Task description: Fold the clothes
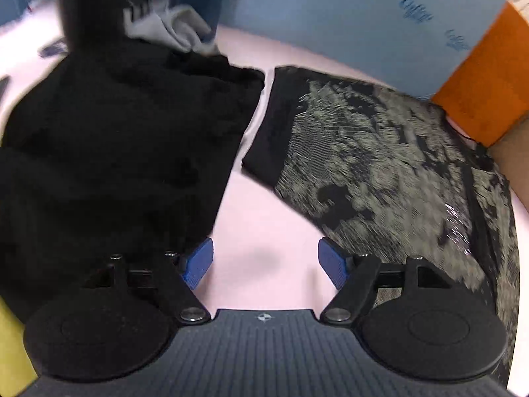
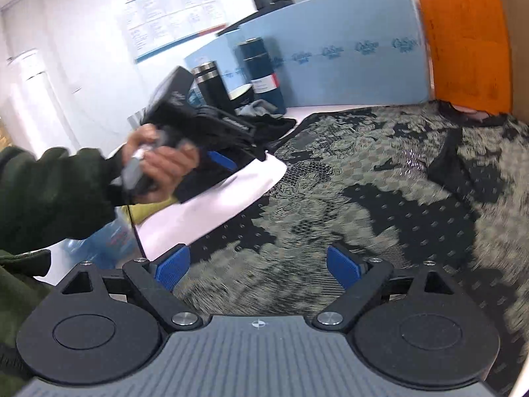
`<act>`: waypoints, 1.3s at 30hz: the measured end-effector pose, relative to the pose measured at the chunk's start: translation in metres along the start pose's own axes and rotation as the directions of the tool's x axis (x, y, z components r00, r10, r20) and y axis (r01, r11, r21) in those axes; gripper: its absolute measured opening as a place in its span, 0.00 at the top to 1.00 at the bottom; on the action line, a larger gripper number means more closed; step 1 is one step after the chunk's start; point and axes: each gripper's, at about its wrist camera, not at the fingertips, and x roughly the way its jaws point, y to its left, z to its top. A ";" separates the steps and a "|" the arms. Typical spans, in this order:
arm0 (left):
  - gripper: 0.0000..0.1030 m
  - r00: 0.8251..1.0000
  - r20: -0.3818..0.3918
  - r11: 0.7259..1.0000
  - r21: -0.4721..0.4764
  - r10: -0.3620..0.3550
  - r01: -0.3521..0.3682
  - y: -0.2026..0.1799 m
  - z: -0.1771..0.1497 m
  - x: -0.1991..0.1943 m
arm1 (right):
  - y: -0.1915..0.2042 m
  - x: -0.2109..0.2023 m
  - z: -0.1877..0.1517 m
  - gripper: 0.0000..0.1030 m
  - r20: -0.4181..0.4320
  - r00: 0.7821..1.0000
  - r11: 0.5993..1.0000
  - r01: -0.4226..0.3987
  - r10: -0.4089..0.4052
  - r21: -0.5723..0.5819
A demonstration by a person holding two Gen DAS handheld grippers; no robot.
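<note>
A black garment with a pale lace-like pattern point(image 1: 380, 165) lies spread on the pink table point(image 1: 264, 231), filling the right half of the left wrist view. It also fills most of the right wrist view as the patterned garment point(image 2: 380, 182). A plain black garment point(image 1: 115, 149) lies bunched to its left. My left gripper point(image 1: 266, 266) hovers open over bare table between the two, nothing between its blue pads. My right gripper point(image 2: 258, 266) is open above the patterned garment's near edge, holding nothing. In the right wrist view a hand point(image 2: 158, 165) grips the left gripper's body point(image 2: 185, 125).
A light blue foam board point(image 2: 330, 66) and an orange board point(image 2: 469, 43) stand behind the table. Dark flasks point(image 2: 261, 72) and a grey cloth point(image 1: 178, 29) sit at the back left. A black post point(image 1: 89, 6) rises by the black garment. A water bottle point(image 2: 99, 238) is below the table edge.
</note>
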 end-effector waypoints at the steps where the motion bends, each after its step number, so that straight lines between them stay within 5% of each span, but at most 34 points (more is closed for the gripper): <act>1: 0.34 1.000 0.007 1.000 0.019 -0.008 0.008 0.000 0.006 0.007 | 0.006 0.002 -0.004 0.13 0.011 1.000 0.999 0.016 -0.016 0.035; 8: 0.36 1.000 0.013 0.983 0.183 0.017 -0.019 -0.028 0.039 0.040 | 0.035 0.011 -0.023 0.13 0.041 0.986 0.981 0.154 -0.160 0.114; 10: 0.58 0.998 0.022 0.973 0.221 0.066 -0.070 -0.038 0.046 0.046 | 0.047 0.020 -0.021 0.13 0.029 0.988 0.987 0.152 -0.153 0.057; 11: 0.61 0.996 0.025 0.966 0.242 0.090 -0.093 -0.043 0.048 0.048 | 0.054 0.026 -0.020 0.13 0.021 0.988 0.989 0.151 -0.151 0.008; 13: 0.69 0.993 0.034 0.952 0.285 0.110 -0.115 -0.049 0.050 0.051 | 0.071 0.041 -0.020 0.13 0.001 0.991 0.985 0.132 -0.133 -0.108; 20: 0.72 0.990 0.063 0.927 0.347 0.126 -0.140 -0.052 0.047 0.048 | 0.124 0.103 -0.040 0.24 -0.135 0.991 0.931 -0.059 0.011 -0.359; 22: 0.72 0.989 0.072 0.927 0.347 0.125 -0.143 -0.049 0.045 0.045 | 0.139 0.114 -0.055 0.24 -0.151 0.988 0.879 -0.056 -0.019 -0.473; 26: 0.70 0.986 0.092 0.926 0.341 0.138 -0.161 -0.049 0.041 0.044 | 0.164 0.128 -0.098 0.24 -0.052 0.988 0.673 0.059 -0.143 -0.737; 27: 0.70 0.985 0.095 0.926 0.339 0.141 -0.165 -0.050 0.041 0.044 | 0.166 0.130 -0.106 0.27 -0.024 0.985 0.633 0.091 -0.170 -0.769; 28: 0.70 0.985 0.096 0.926 0.336 0.145 -0.170 -0.050 0.040 0.044 | 0.167 0.130 -0.110 0.42 0.007 0.980 0.616 0.129 -0.197 -0.777; 29: 0.70 0.984 0.098 0.927 0.332 0.149 -0.173 -0.050 0.040 0.043 | 0.166 0.129 -0.109 0.60 0.035 0.974 0.627 0.170 -0.222 -0.761; 30: 0.70 0.984 0.096 0.929 0.326 0.150 -0.174 -0.049 0.039 0.043 | 0.164 0.125 -0.103 0.60 0.036 0.975 0.667 0.178 -0.220 -0.723; 32: 0.73 0.984 0.096 0.930 0.325 0.149 -0.172 -0.048 0.038 0.041 | 0.154 0.116 -0.088 0.76 0.012 0.981 0.780 0.161 -0.193 -0.605; 34: 0.87 0.984 0.097 0.923 0.342 0.151 -0.175 -0.049 0.036 0.039 | 0.139 0.108 -0.072 0.98 -0.008 0.987 0.893 0.141 -0.160 -0.428; 36: 0.91 0.982 0.098 0.914 0.360 0.160 -0.185 -0.053 0.035 0.038 | 0.118 0.102 -0.059 0.98 -0.026 0.994 0.969 0.097 -0.105 -0.225; 39: 0.91 0.972 0.141 0.890 0.393 0.188 -0.229 -0.064 0.033 0.033 | 0.098 0.090 -0.050 0.98 -0.005 0.998 0.998 0.055 -0.056 -0.042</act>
